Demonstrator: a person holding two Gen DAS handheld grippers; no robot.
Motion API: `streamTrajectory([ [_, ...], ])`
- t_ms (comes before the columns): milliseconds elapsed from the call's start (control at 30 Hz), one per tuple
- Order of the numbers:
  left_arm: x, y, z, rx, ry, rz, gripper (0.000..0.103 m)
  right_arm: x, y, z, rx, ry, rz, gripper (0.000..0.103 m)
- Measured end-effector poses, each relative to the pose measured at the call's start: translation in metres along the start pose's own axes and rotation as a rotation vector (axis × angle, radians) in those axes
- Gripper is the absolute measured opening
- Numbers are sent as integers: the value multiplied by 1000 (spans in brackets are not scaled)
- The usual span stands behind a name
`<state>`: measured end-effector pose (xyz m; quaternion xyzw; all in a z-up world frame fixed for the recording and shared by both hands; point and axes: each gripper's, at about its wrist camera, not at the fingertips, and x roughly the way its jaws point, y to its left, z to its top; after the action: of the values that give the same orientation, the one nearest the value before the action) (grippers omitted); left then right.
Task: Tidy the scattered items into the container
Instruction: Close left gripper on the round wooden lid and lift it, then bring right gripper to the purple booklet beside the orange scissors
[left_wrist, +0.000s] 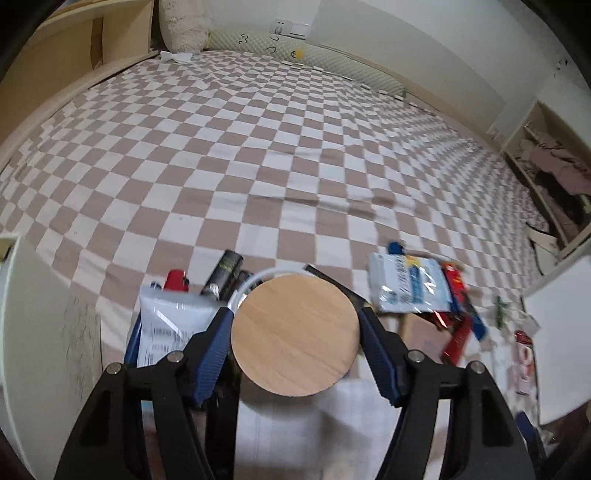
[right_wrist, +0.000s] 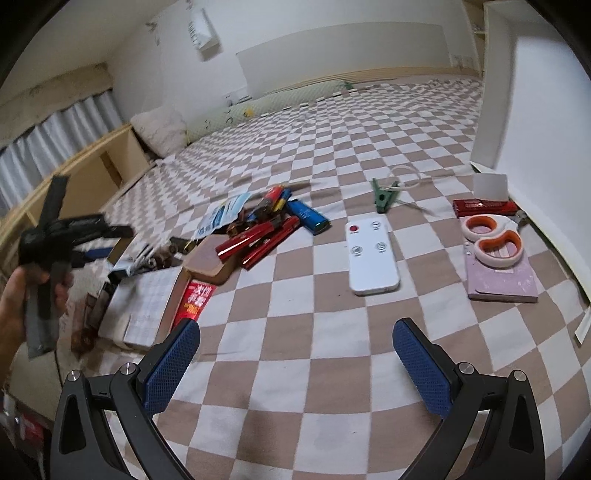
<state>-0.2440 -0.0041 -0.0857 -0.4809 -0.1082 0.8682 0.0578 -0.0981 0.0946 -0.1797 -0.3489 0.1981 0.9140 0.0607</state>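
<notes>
Disc (left_wrist: 295, 336) of pale wood squarely between left claw (left_wrist: 295, 332) pads, gripped.

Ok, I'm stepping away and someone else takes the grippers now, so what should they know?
Left gripper: jaws shut on a round wooden lid, held above the box of gathered things.
Right gripper: jaws open, empty, over the checked sheet.
Done: packets, tubes and sticks piled at the box.
Left: remote, scissors, green clip, red pack.
</notes>
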Motion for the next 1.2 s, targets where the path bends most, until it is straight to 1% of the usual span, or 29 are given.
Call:
streamTrajectory([
  [67,-7,-1,-2,-6,12,-26,68,-2,-6,3,20,-9,-13,103],
  [133,-17,-1,-7,-16,21,-71,68,-7,-14,7,42,-29,-31,103],
  [200,-24,-5,-14,-4,32,-106,68,-12,-24,12,74,-48,-50,103],
  [233,-29,-9,-19,13,31,-112,68,-13,-30,14,92,-59,-62,103],
  [333,-48,-17,-43,61,20,-134,68,-20,-51,24,130,-86,-139,103],
  [400,-47,-27,-50,87,24,-159,68,-19,-65,29,169,-83,-138,103],
  [467,-50,-37,-68,141,31,-170,68,-18,-70,35,144,-80,-203,103],
  [500,-52,-41,-76,165,29,-167,68,-16,-75,40,146,-72,-216,103],
  [533,-55,-46,-87,200,28,-161,68,-14,-78,43,152,-60,-205,103],
  [567,-55,-46,-94,213,29,-162,68,-10,-80,47,137,-45,-228,103],
  [633,-56,-53,-110,241,24,-151,68,-4,-82,57,70,-29,-330,103],
  [700,-57,-59,-125,277,6,-132,68,5,-89,64,69,7,-331,103],
  [733,-58,-59,-131,289,-1,-122,68,12,-92,67,60,31,-355,103],
  [800,-58,-59,-146,304,-7,-106,68,27,-99,69,41,98,-447,103],
  [833,-58,-57,-152,299,-17,-95,68,32,-103,68,46,117,-452,103],
  [867,-58,-56,-158,300,-31,-81,68,39,-107,67,54,141,-432,102],
  [900,-57,-56,-162,305,-39,-71,68,42,-109,66,55,153,-422,97],
  [933,-58,-55,-167,310,-50,-58,68,46,-111,63,53,166,-418,81],
  [967,-57,-53,-172,311,-52,-50,68,46,-112,62,56,168,-429,73],
  [1000,-57,-52,-176,308,-48,-47,68,44,-114,61,68,158,-437,68],
  [1100,-57,-46,-185,284,-45,-43,68,38,-115,57,78,129,-416,68],
  [1200,-58,-40,-192,268,-43,-32,68,32,-108,53,57,112,-412,67],
])
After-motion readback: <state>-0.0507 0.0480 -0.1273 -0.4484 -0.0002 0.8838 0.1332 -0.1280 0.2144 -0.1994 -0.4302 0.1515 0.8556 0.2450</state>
